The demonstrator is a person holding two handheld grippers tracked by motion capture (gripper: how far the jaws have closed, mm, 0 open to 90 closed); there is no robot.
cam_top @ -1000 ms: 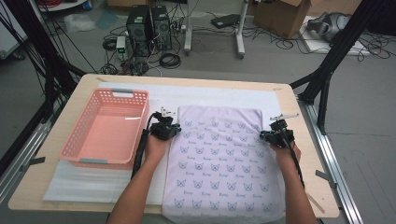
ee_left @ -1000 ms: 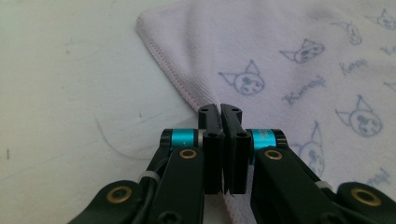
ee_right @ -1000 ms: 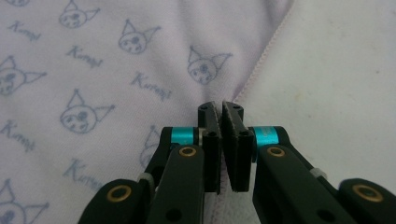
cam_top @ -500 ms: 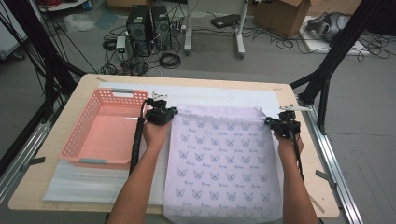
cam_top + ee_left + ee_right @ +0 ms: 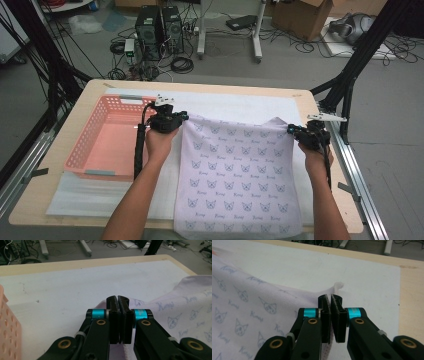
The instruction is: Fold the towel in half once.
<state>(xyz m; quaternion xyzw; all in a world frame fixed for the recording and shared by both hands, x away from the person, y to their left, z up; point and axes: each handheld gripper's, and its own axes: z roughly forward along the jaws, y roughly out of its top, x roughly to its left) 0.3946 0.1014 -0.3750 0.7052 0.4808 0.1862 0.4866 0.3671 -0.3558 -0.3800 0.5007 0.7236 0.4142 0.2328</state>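
A pale lilac cloth printed with small cat faces [image 5: 235, 175] is held up over the white table mat [image 5: 235, 105], its far corners pinched by the left gripper [image 5: 184, 117] and right gripper [image 5: 291, 129]. A pink perforated plastic basket [image 5: 80, 160], nothing seen inside, is set left.

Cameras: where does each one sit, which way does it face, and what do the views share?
High view: above the person's side, looking forward and down at the table; both forearms, left gripper and right gripper lift the cat-print cloth beside the pink basket.
Left gripper view: rides the left gripper, jaws shut on a cloth corner.
Right gripper view: rides the right gripper, shut on the other corner.
All three share the cloth.
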